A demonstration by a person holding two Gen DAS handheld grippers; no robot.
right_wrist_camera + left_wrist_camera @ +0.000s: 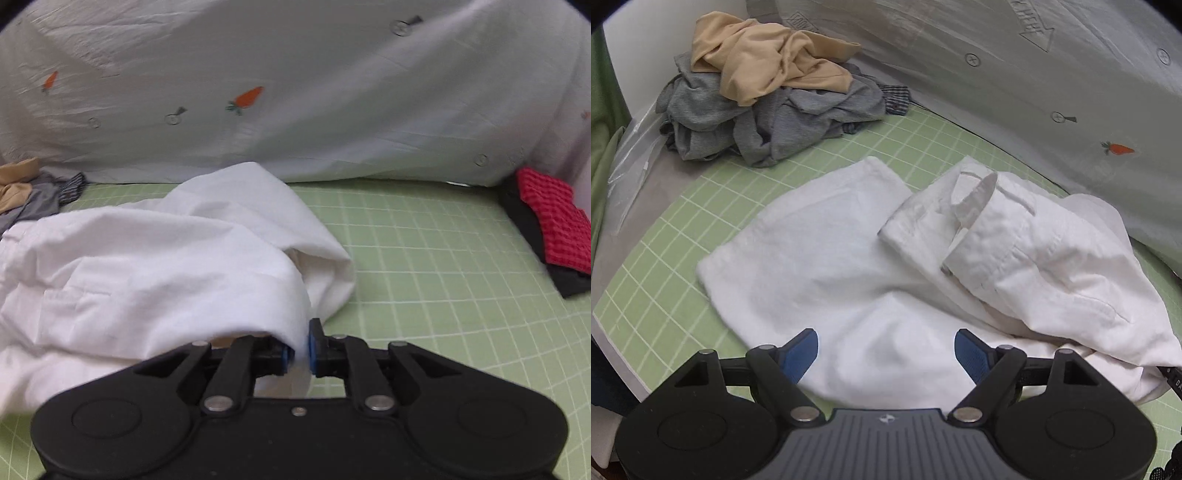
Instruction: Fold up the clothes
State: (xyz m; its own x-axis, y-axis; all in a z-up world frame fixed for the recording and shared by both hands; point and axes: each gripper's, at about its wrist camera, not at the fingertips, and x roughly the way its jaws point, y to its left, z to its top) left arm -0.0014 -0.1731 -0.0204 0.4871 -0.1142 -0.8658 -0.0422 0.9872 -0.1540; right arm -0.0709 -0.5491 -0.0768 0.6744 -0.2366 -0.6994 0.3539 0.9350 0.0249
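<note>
One white garment (849,251) half-folded mid-frame; right tool (301,345) pinching its edge, left tool (886,354) spread; crumpled pile (768,92) upper left unfolded.

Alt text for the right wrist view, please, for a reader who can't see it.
The right gripper is shut on a fold of the white garment, which lies bunched on the green grid mat. A pale carrot-print cloth fills the background; a red waffle-knit cloth on dark fabric lies at the right edge, and a heap of tan and grey clothes at the left.
</note>
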